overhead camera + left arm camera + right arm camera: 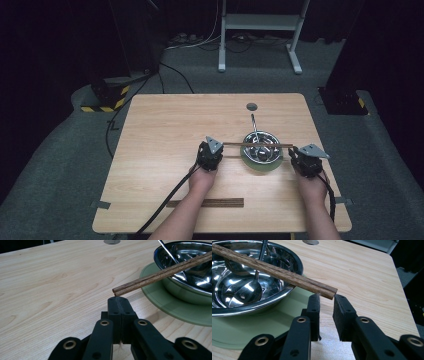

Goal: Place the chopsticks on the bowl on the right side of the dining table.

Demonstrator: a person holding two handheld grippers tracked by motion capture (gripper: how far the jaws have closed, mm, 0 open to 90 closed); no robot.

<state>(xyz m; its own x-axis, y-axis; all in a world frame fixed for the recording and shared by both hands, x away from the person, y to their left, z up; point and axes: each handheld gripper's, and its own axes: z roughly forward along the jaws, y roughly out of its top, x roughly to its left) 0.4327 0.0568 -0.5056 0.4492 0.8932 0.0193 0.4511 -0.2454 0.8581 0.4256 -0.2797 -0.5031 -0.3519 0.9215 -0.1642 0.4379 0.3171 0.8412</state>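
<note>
Chopsticks lie across the bowl (pixel 260 150).
Left tool (pixel 120 300) pressed together just under the chopsticks (pixel 160 275); right tool (pixel 326 303) spread below their other end.

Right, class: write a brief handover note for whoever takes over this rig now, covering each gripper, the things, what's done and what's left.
Left gripper: shut, empty, its tip just below the near end of the chopsticks.
Right gripper: open, empty, at the chopsticks' other end.
Things: both chopsticks lie across the rim of the steel bowl, which sits on a green plate with a ladle inside. A dark wooden strip lies near the table's front edge.
Done: chopsticks appear laid on the bowl.
Left: probably just draw both grippers back.
</note>
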